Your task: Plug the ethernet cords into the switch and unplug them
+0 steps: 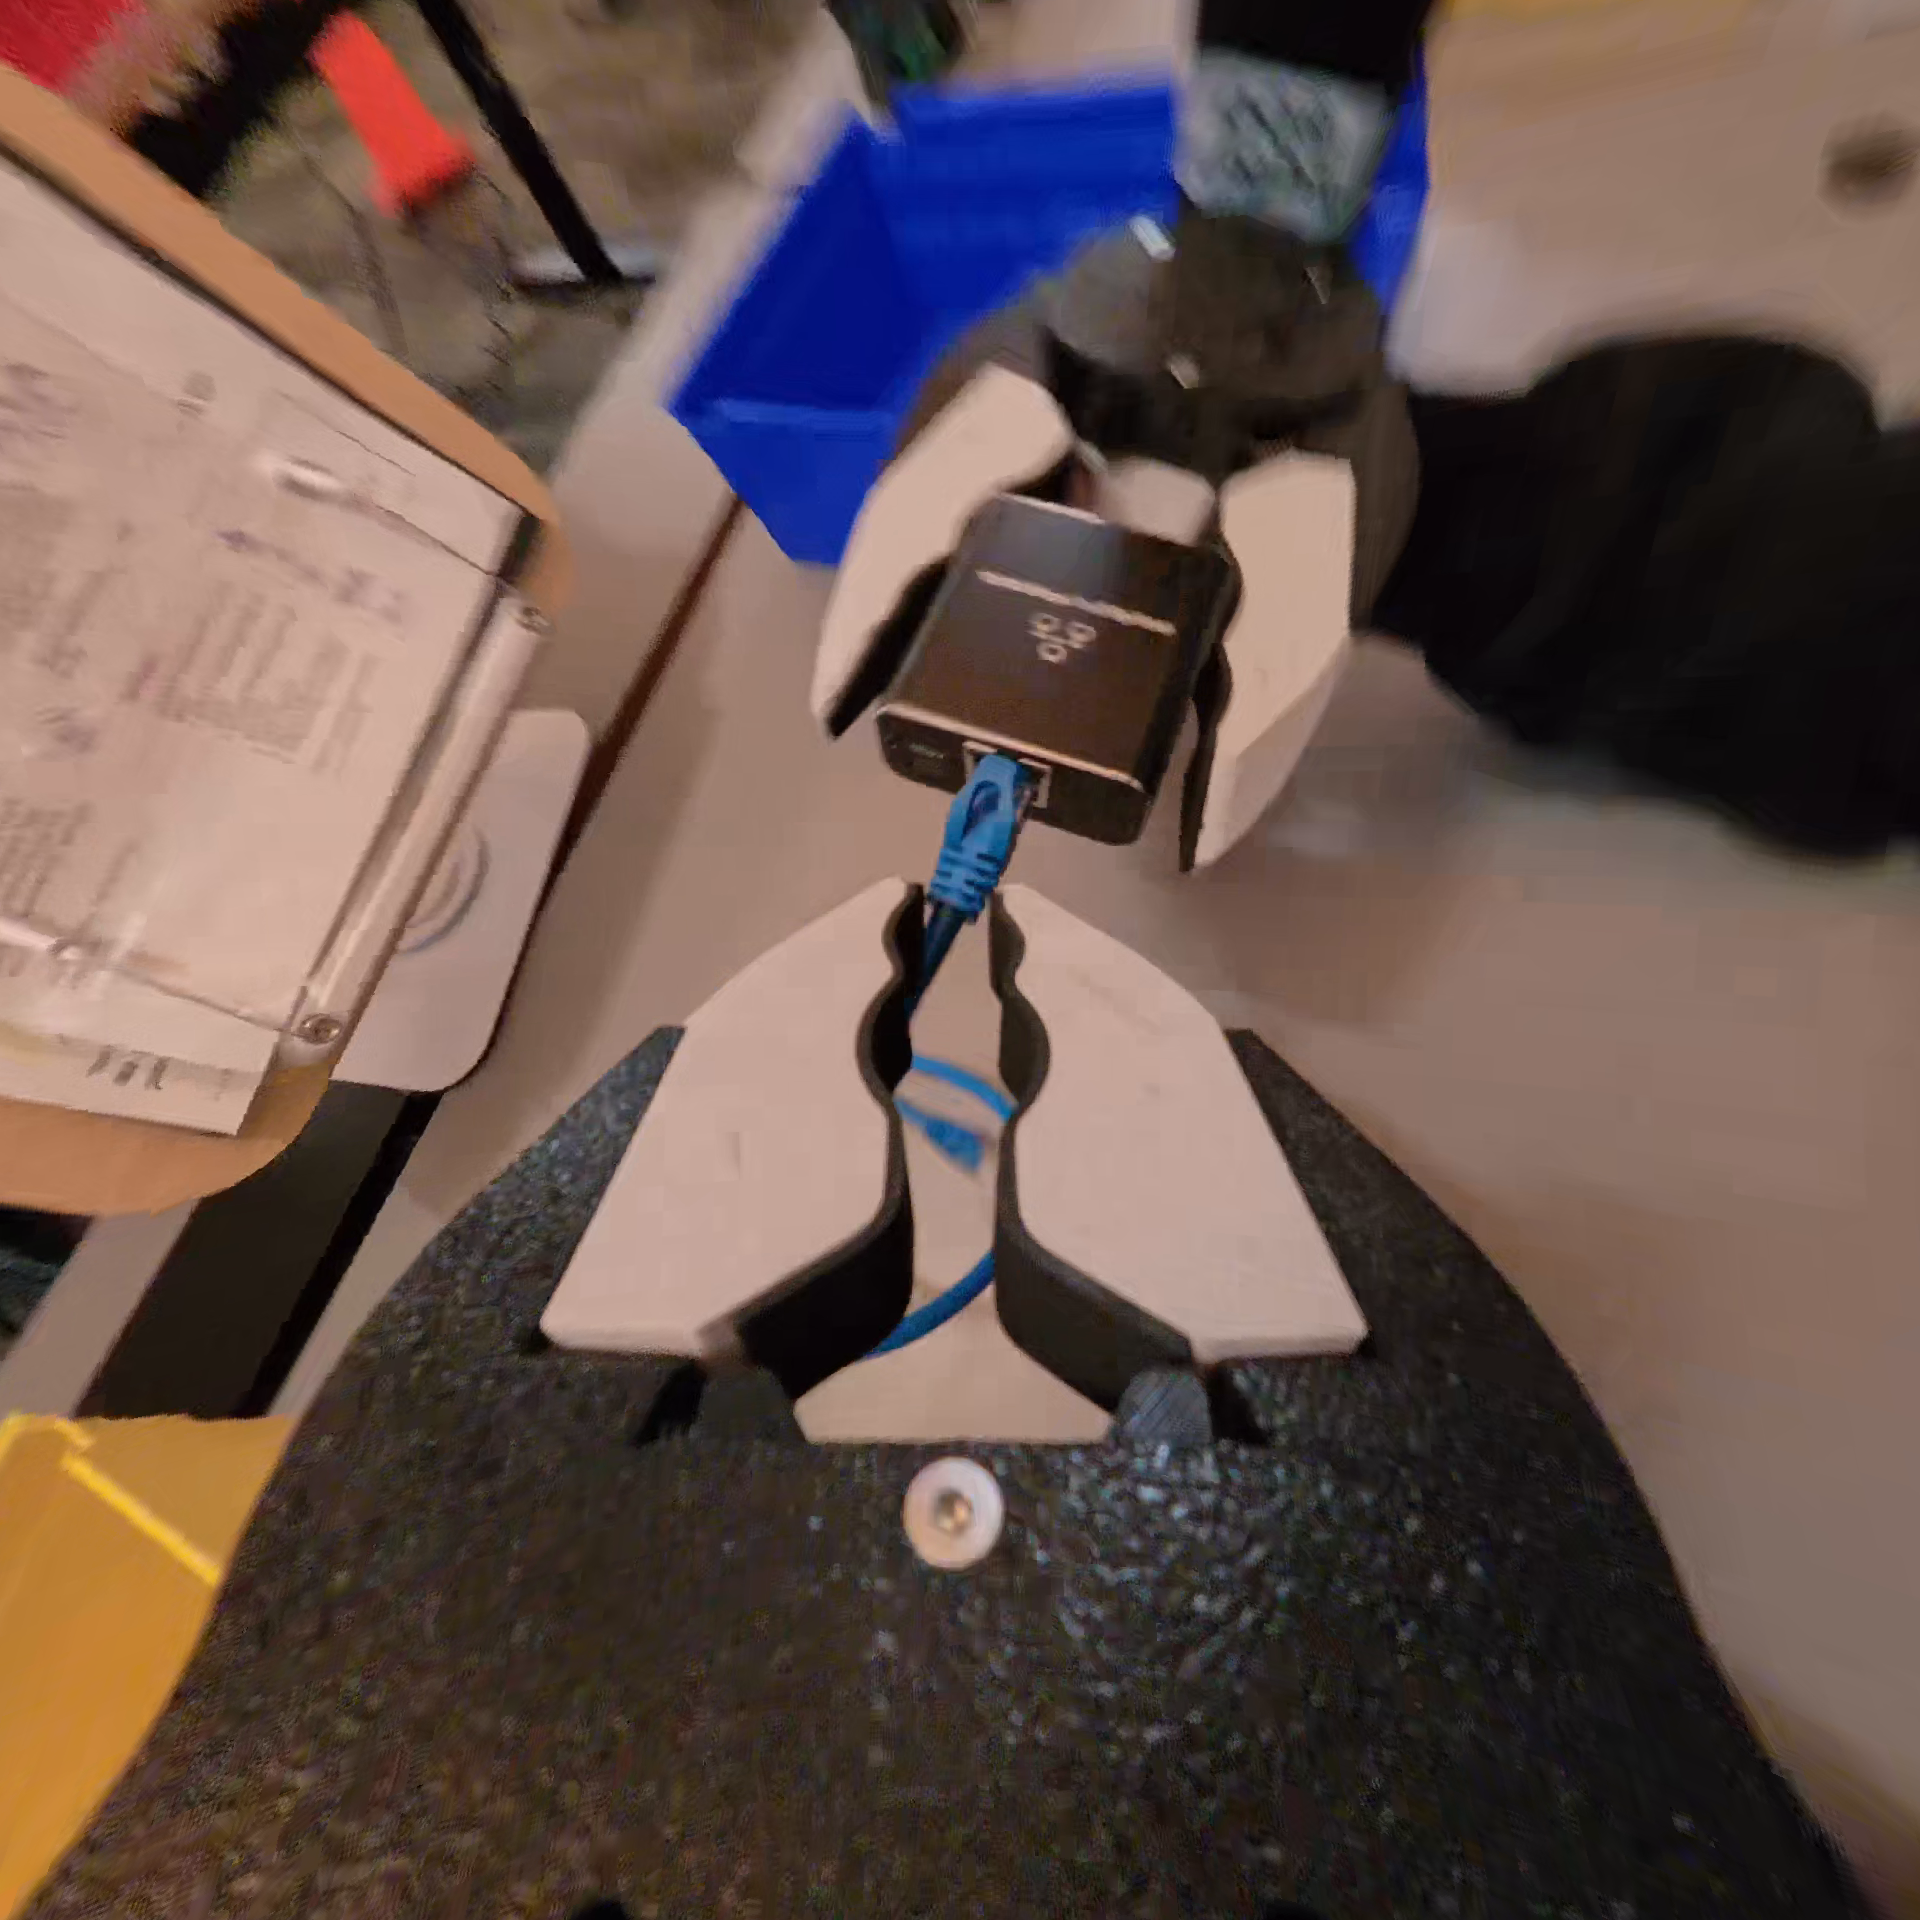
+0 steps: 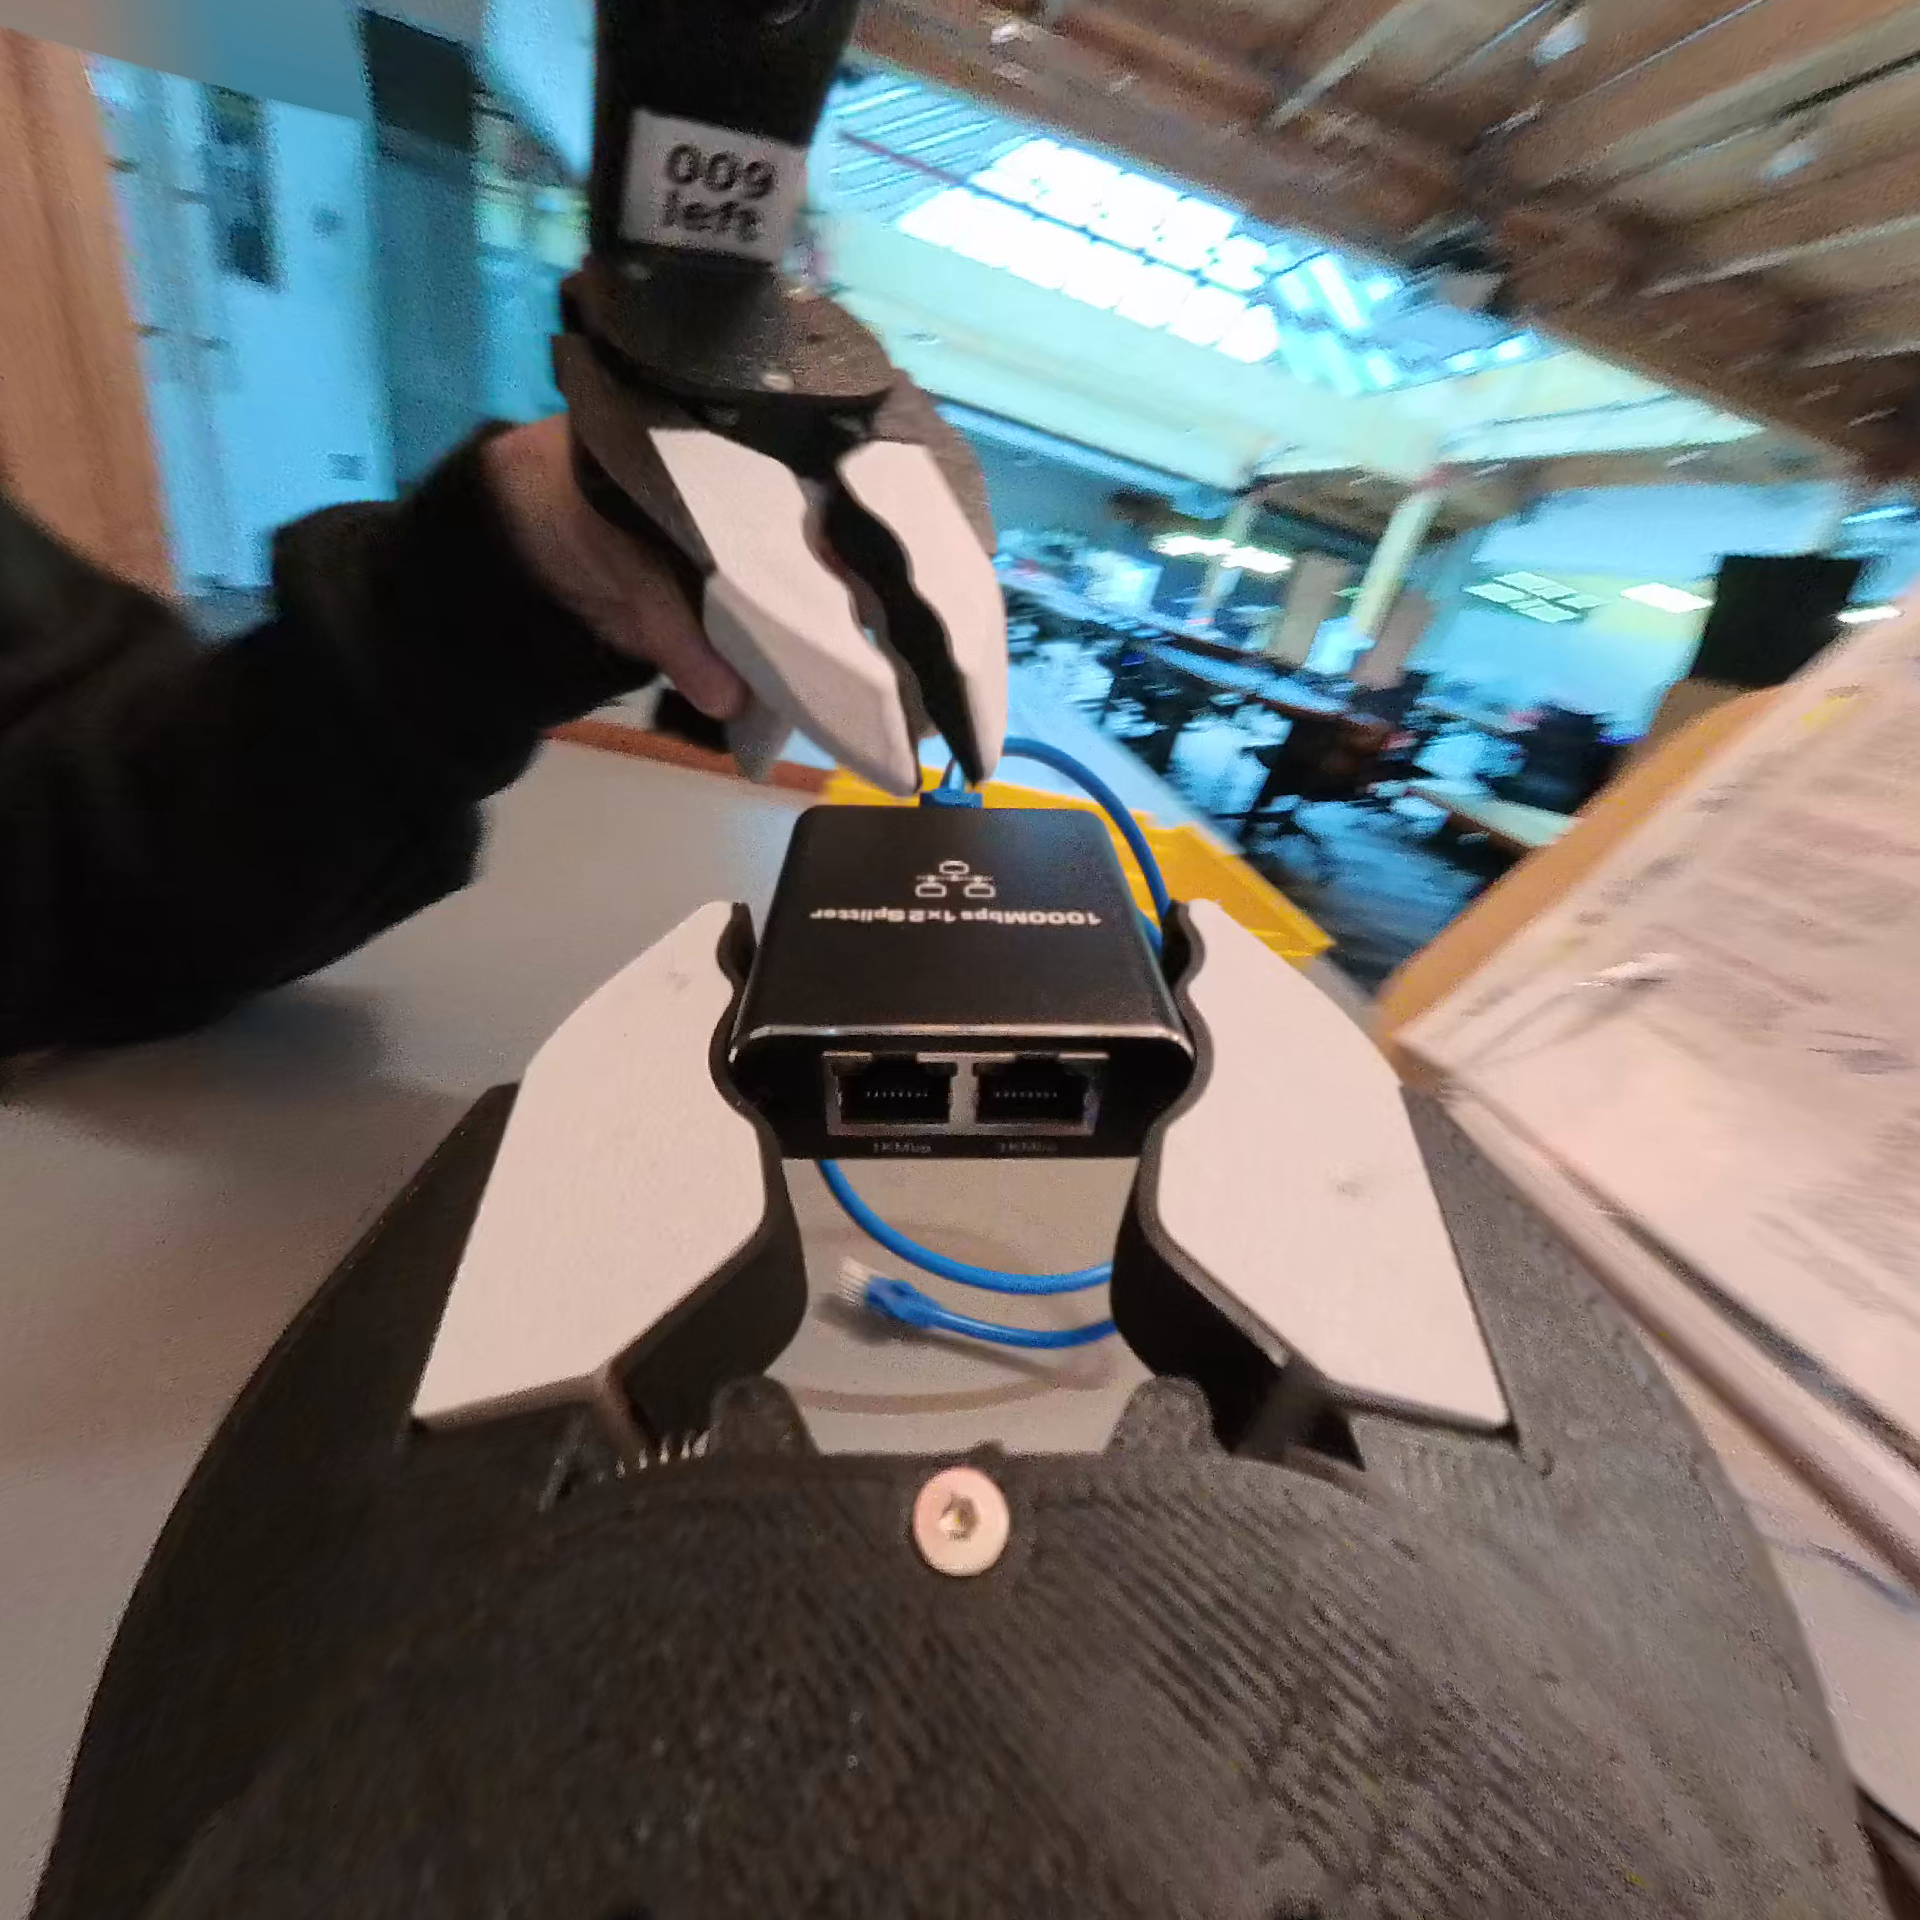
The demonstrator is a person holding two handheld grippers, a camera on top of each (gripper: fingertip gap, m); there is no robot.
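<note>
The black switch (image 2: 961, 971) is clamped in the right claw (image 2: 958, 1023), lifted off the pale surface (image 2: 260, 1122). The blue ethernet cord (image 1: 940, 961) is pinched by the left claw (image 1: 954, 920) just behind its plug, seated in the switch. Two empty ports are shown only by the right wrist view; a blue bin (image 1: 831, 312) at the surface edge only by the left, contents hidden.
</note>
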